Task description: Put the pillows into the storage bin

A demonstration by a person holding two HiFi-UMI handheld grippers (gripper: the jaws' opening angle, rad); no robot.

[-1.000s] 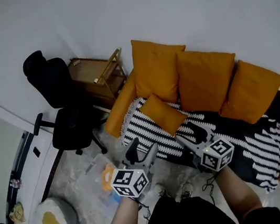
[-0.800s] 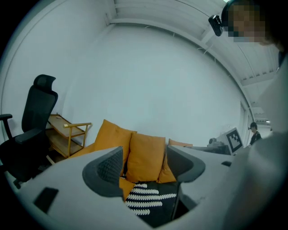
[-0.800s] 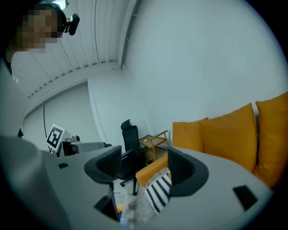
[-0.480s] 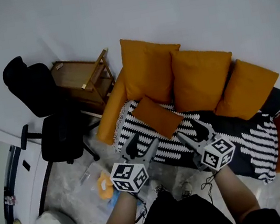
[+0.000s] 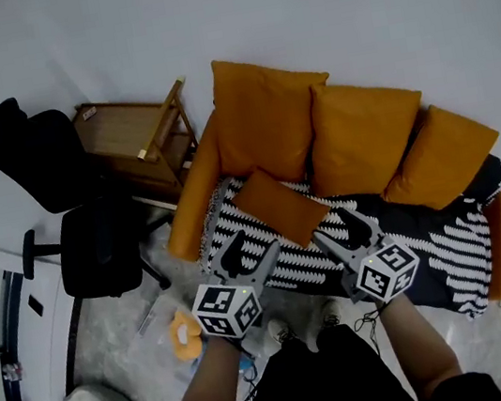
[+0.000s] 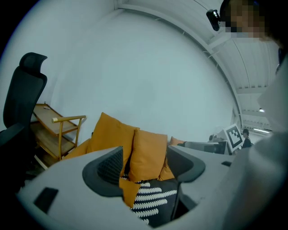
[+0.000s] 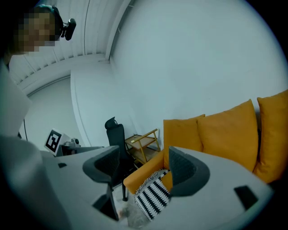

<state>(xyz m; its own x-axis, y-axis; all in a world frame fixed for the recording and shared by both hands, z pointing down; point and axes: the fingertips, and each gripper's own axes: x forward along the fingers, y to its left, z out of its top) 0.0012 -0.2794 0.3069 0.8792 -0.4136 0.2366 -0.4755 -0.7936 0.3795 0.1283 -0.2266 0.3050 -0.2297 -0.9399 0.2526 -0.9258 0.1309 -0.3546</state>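
Small pillow (image 5: 280, 207) ahead of left claw (image 5: 248, 254) and empty, just-widened right claw (image 5: 344, 234)

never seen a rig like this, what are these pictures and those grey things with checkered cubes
No robot here: a person holds tongs in each hand, each with a marker cube. The head view looks down from the person's head at the left tongs and right tongs. The other two pictures come from cameras riding on each tongs. Ahead is an orange sofa with a striped blanket, three big pillows along its back and a small pillow on the seat. Both tongs are open with nothing between them; the right ones have just been opening.
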